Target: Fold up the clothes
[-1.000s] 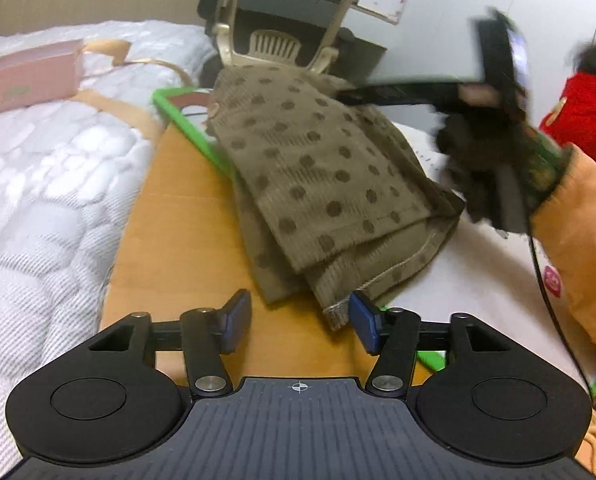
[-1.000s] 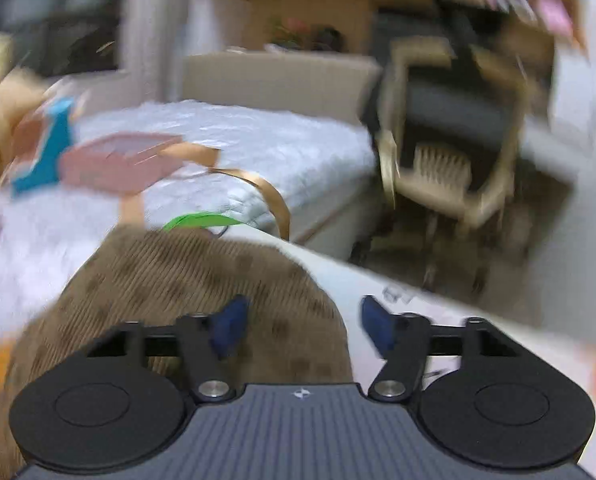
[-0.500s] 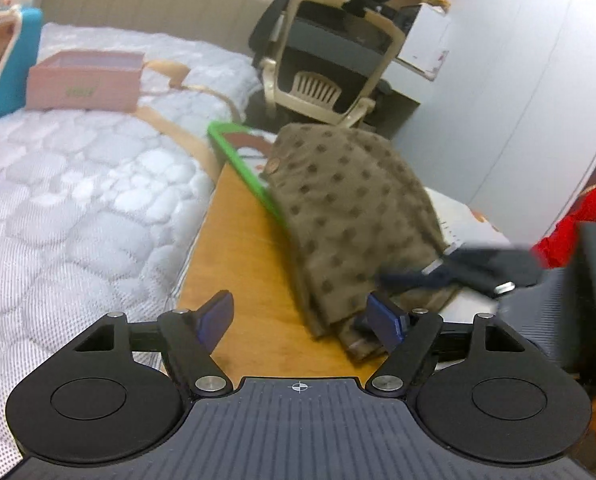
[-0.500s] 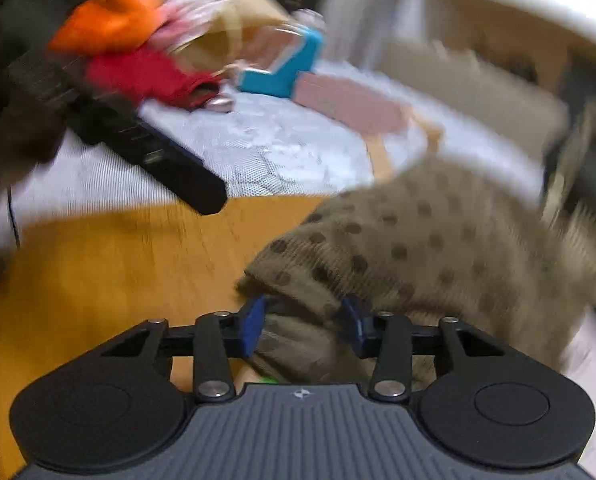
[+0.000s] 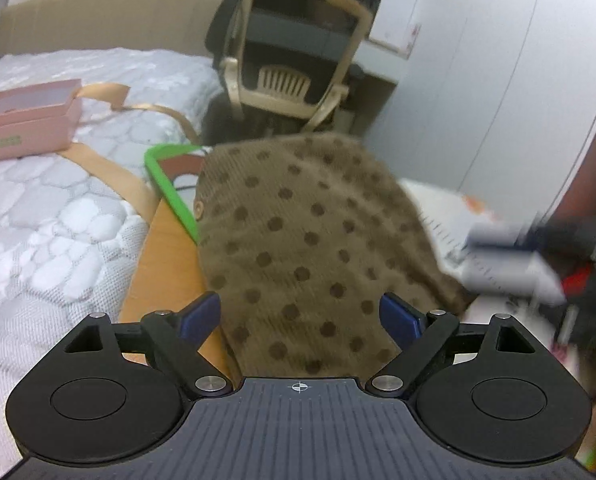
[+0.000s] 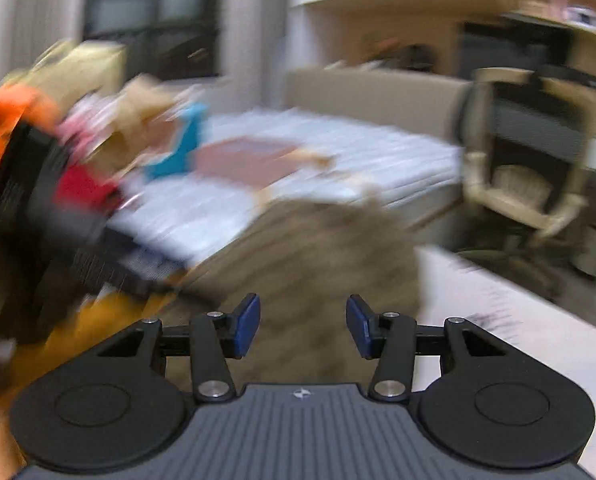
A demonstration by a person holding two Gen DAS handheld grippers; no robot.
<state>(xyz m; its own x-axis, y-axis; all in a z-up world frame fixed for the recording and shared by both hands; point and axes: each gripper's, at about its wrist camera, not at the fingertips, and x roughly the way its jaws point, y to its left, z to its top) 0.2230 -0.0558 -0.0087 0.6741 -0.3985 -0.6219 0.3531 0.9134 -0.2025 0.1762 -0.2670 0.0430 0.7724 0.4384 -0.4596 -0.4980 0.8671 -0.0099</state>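
Note:
A folded brown garment with dark dots [image 5: 298, 236] lies on the wooden table [image 5: 165, 256], partly over a green-edged mat [image 5: 169, 188]. My left gripper [image 5: 300, 318] hovers open just above its near end, blue pads wide apart with cloth showing between them. In the blurred right wrist view the same garment [image 6: 310, 256] sits ahead of my right gripper [image 6: 302, 326], which is open with nothing gripped. The right gripper shows as a dark blur [image 5: 570, 244] at the right edge of the left wrist view.
A quilted white bed [image 5: 49, 208] with a pink box [image 5: 25, 120] lies left of the table. A beige office chair [image 5: 293, 64] stands beyond the table's far end. White paper [image 5: 446, 216] lies right of the garment. Orange and red cloth [image 6: 13, 128] shows at far left.
My left gripper has moved in over the garment's near end. The right gripper swung round and its fingers spread wider; the garment now lies flatter.

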